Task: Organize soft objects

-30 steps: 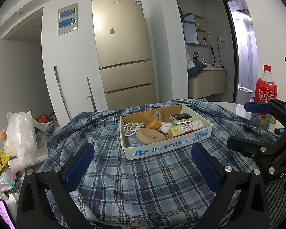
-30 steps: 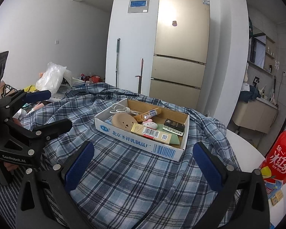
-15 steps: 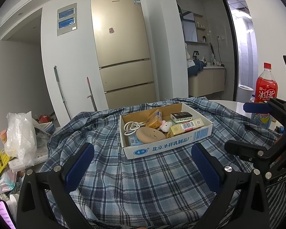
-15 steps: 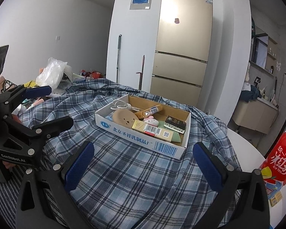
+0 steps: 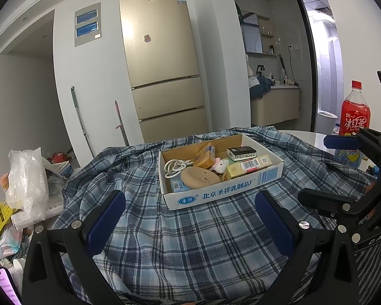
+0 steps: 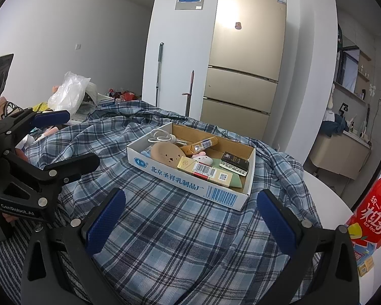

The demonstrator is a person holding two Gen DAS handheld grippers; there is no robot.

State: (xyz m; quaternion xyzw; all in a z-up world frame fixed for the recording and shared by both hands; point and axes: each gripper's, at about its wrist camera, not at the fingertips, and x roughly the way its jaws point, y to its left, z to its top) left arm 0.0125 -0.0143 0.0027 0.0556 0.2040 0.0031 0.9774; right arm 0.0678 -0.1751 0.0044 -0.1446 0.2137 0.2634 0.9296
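A blue plaid shirt (image 5: 180, 231) lies spread over the round table, also in the right wrist view (image 6: 170, 228). On it stands a shallow cardboard box (image 5: 223, 195) (image 6: 188, 183) holding a tan round plush (image 5: 199, 176) (image 6: 166, 152), a small white-pink plush (image 5: 221, 164) (image 6: 203, 158), a white cable (image 5: 176, 167), and several small cartons. My left gripper (image 5: 189, 218) is open and empty, hovering over the shirt in front of the box. My right gripper (image 6: 190, 216) is open and empty, also short of the box; it shows at the right of the left wrist view (image 5: 343, 172).
A red iced-tea bottle (image 5: 354, 122) (image 6: 370, 218) stands on the bare white table (image 6: 327, 193) at the right. A plastic bag (image 5: 28, 180) and clutter lie at the left. A fridge (image 5: 162, 81) stands behind.
Both grippers have shifted slightly; the box sits a little lower and nearer in the right wrist view. Nothing was taken hold of or let go.
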